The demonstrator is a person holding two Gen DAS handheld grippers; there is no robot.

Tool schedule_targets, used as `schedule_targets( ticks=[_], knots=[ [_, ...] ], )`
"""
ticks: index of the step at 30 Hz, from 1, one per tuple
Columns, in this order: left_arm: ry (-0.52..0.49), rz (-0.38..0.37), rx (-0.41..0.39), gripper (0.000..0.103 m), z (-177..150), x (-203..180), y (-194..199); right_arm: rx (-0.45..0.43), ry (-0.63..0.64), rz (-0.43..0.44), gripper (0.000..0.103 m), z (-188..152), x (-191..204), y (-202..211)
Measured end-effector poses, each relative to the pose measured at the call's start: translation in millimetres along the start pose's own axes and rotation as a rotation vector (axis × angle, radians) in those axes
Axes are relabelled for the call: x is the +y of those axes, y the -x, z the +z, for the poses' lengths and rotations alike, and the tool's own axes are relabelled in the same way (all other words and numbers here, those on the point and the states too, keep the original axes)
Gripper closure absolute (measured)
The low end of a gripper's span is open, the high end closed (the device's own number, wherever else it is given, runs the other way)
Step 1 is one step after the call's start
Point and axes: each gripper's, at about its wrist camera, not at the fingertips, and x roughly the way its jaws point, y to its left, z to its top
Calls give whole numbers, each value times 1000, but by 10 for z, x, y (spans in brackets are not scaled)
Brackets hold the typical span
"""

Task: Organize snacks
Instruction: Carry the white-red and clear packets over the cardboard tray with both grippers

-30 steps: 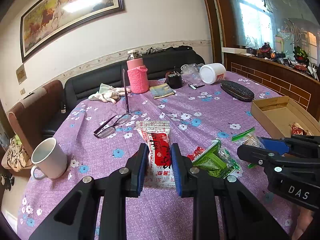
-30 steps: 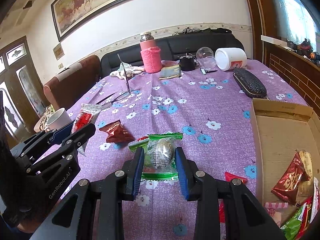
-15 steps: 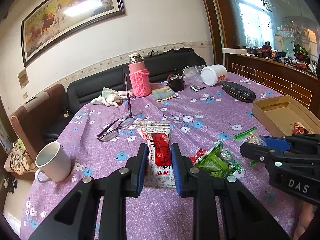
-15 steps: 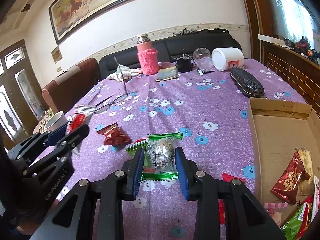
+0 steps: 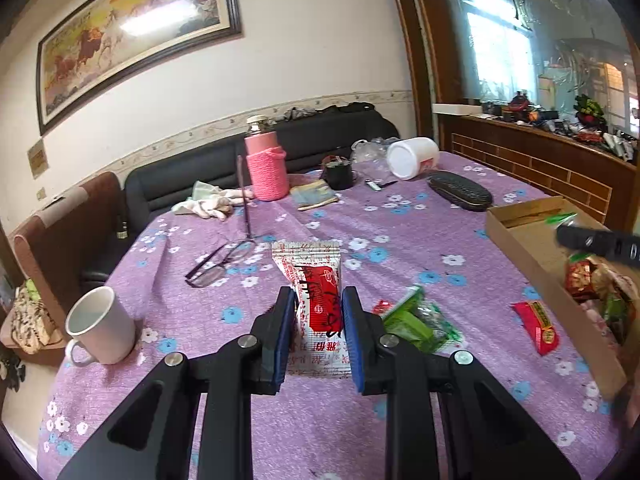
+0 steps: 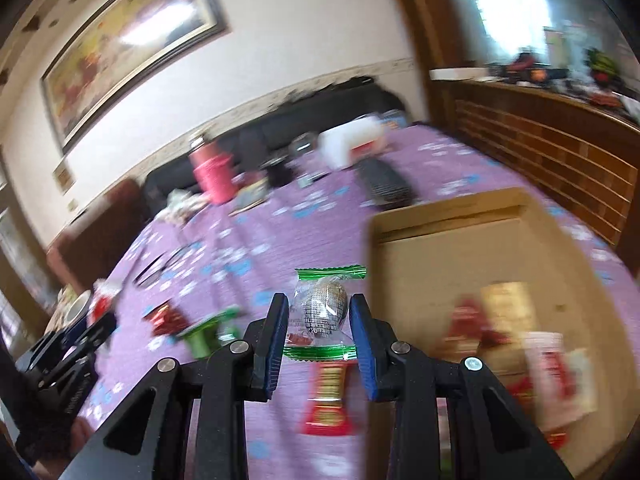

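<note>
My left gripper [image 5: 316, 312] is shut on a white and red snack packet [image 5: 318, 300], held above the purple tablecloth. My right gripper [image 6: 319, 316] is shut on a clear, green-edged candy packet [image 6: 322, 308], lifted near the left wall of the cardboard box [image 6: 432, 220]. The right wrist view is blurred. The box [image 5: 520, 236] holds several snacks at its near end. A green packet [image 5: 416, 320] and a red packet [image 5: 538, 326] lie on the cloth; the red one also shows under my right gripper [image 6: 328, 400]. The right gripper shows over the box in the left wrist view [image 5: 600, 240].
A white mug [image 5: 102, 326] stands at the left table edge. Glasses [image 5: 218, 264], a pink-sleeved flask [image 5: 266, 164], a white jar [image 5: 412, 158], a black case [image 5: 460, 196] and a cloth [image 5: 208, 202] sit farther back. A black sofa lies behind the table.
My right gripper has lifted the clear green-edged packet and swung right toward the box. My left gripper still holds the white and red packet, a little higher.
</note>
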Motion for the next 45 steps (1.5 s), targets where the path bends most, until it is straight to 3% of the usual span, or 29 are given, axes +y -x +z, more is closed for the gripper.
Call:
schedule_targets(
  ticks=[4,8,14,20,27,33,45],
  knots=[
    [-13,-60,4,80,3,-92,22,-46,-103,-91,69,32,-564,229],
    [10,-132,45,80,38,-187,17,-31,-192,-136,69,-6,-990,243],
    [-20,-192,63,80,169,-548,118,-34,-292,-76,69,-11,-1210,266],
    [-30,-357,115,80,305,-1211,129,-9,-348,-81,69,-57,-1338,265],
    [-115,-512,195,80,209,-2188,70,25,-419,-97,69,-133,-1490,248],
    [-140,-520,260,80,83,-2461,-118,31,-432,-120,69,-152,-1552,286],
    [-122,-494,233,76,21,-2382,-227,39,-379,-172,68,-125,-1464,281]
  ],
)
